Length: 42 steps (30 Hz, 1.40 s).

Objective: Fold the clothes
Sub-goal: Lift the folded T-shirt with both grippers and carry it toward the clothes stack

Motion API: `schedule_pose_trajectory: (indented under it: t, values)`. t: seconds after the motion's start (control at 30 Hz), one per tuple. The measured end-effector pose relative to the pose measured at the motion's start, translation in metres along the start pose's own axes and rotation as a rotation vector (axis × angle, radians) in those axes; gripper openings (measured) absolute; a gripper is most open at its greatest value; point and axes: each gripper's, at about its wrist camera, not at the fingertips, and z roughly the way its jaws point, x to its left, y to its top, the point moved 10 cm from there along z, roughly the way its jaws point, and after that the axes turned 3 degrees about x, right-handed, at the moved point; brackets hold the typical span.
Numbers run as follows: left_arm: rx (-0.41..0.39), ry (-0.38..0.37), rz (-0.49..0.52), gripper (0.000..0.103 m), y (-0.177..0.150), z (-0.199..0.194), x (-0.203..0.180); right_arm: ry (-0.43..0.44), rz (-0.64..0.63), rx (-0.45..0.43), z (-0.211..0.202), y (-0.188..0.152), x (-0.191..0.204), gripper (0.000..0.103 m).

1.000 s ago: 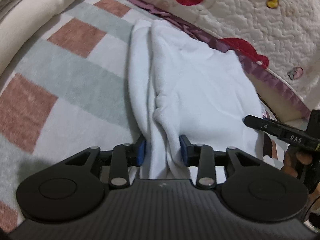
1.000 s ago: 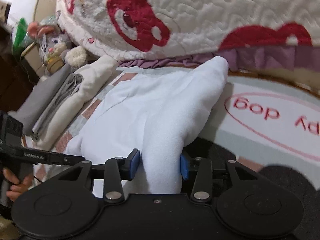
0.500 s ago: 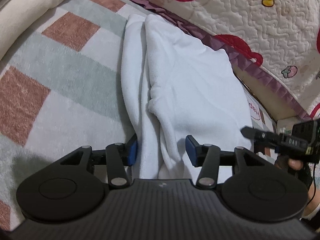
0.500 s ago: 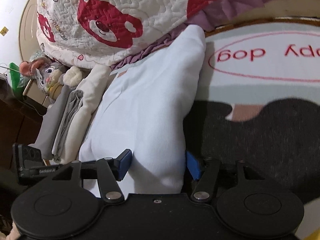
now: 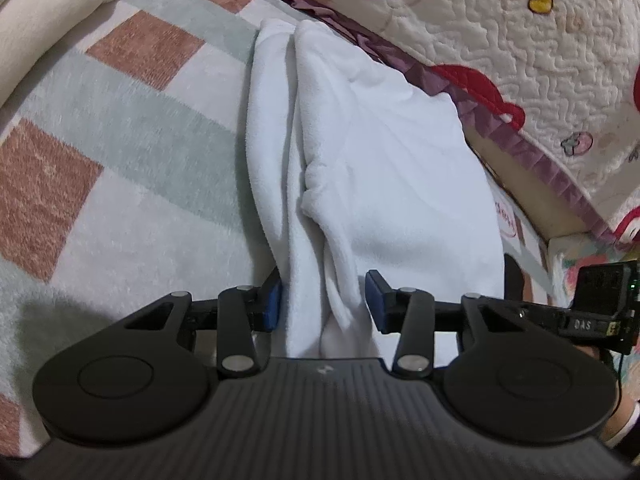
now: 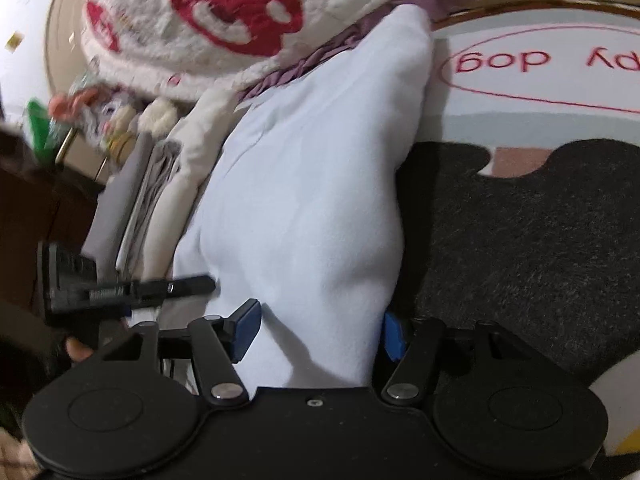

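A white folded garment (image 5: 380, 168) lies on the checked blanket (image 5: 120, 152); it also shows in the right wrist view (image 6: 312, 184). My left gripper (image 5: 324, 300) stands open around the garment's near left edge, whose folds lie loose between the blue pads. My right gripper (image 6: 320, 328) stands open around the garment's near right edge. The cloth fills the gap between its pads without being pinched. Each gripper shows at the edge of the other's view.
A quilt with red bears (image 5: 520, 20) and a purple frill borders the garment at the back. Folded cream and grey clothes (image 6: 160, 184) are stacked at the left, with a plush toy (image 6: 108, 108) behind. A mat with red lettering (image 6: 540, 72) lies to the right.
Both grippers have opened and let go of the garment's near edge. The garment now rests flat on the blanket; both grippers stay around it.
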Motion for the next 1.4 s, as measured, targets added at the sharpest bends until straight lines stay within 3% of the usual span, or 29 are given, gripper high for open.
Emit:
schedule_pose_trajectory:
  t: [0.17, 0.3, 0.33, 0.37, 0.43, 0.53, 0.77, 0.93, 1.13, 1.27, 1.4]
  values:
    - [-0.054, -0.079, -0.035, 0.048, 0.005, 0.004, 0.001, 0.008, 0.097, -0.094, -0.011, 0.032, -0.019, 0.068]
    - [-0.074, -0.047, -0.016, 0.021, 0.007, 0.007, 0.0, 0.081, 0.173, -0.111, 0.008, 0.06, -0.034, 0.068]
    - [-0.085, -0.03, 0.007, 0.019, 0.008, 0.004, -0.002, 0.096, 0.18, -0.116, 0.015, 0.067, -0.032, 0.053]
    - [-0.102, -0.003, 0.046, 0.017, 0.01, 0.001, -0.008, 0.081, 0.135, -0.109, 0.017, 0.072, -0.025, 0.038]
    - [-0.14, 0.052, 0.134, 0.016, 0.015, -0.009, -0.022, 0.049, -0.011, -0.111, 0.014, 0.079, -0.003, 0.033]
    - [-0.186, 0.107, 0.241, 0.016, 0.021, -0.026, -0.045, 0.04, -0.141, -0.158, -0.012, 0.087, 0.037, 0.032]
    - [-0.273, 0.147, 0.289, 0.016, 0.028, -0.061, -0.069, -0.032, -0.365, -0.233, -0.059, 0.095, 0.114, 0.031]
    - [-0.344, 0.207, 0.299, 0.015, 0.027, -0.117, -0.084, -0.049, -0.498, -0.273, -0.082, 0.094, 0.169, 0.031]
    - [-0.402, 0.329, 0.323, 0.016, 0.05, -0.214, -0.082, 0.046, -0.574, -0.312, -0.088, 0.095, 0.25, 0.031]
    - [-0.435, 0.367, 0.227, 0.016, 0.073, -0.275, -0.052, 0.128, -0.595, -0.31, -0.068, 0.1, 0.3, 0.031]
    - [-0.447, 0.529, 0.254, 0.016, 0.098, -0.329, -0.019, 0.216, -0.619, -0.293, -0.024, 0.105, 0.357, 0.031]
